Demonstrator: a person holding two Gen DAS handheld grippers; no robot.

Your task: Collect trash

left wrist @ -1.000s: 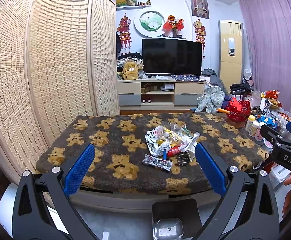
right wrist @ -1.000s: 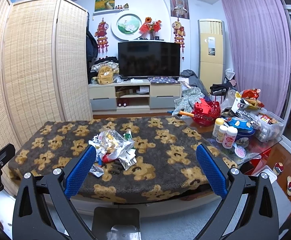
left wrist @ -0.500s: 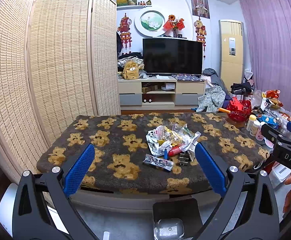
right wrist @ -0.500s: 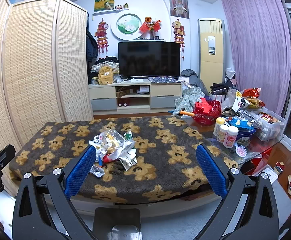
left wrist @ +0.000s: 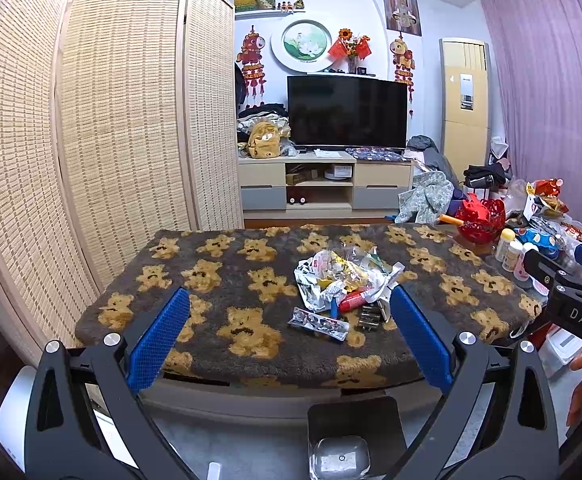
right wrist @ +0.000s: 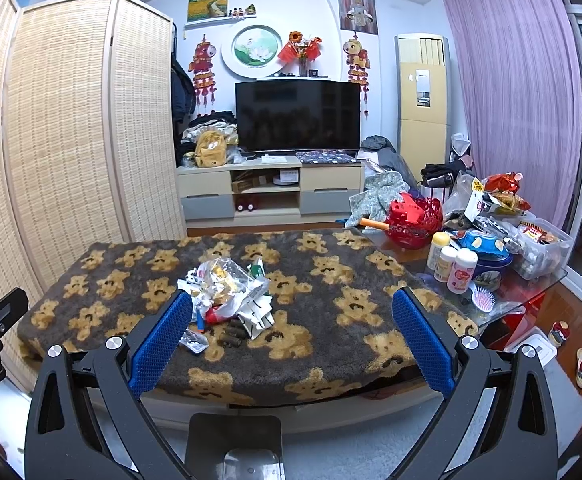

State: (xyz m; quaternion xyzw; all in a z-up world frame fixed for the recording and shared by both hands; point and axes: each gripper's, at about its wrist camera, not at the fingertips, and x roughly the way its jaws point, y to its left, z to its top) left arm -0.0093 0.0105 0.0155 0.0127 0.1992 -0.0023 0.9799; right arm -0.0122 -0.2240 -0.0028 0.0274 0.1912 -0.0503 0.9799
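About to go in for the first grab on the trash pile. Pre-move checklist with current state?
1. Left claw open, nothing in it: ok.
2. Right claw open, nothing in it: ok.
3. Trash pile in view on the bear blanket, apart from both claws: ok.
4. Loose pieces at the pile's near edge, flat wrapper and red tube, unobstructed: ok.
5. Somewhere to drop the trash: cannot tell, no bin visible in either view.
6. Bottles clear of the path: ok, they stand off to the pile's right.
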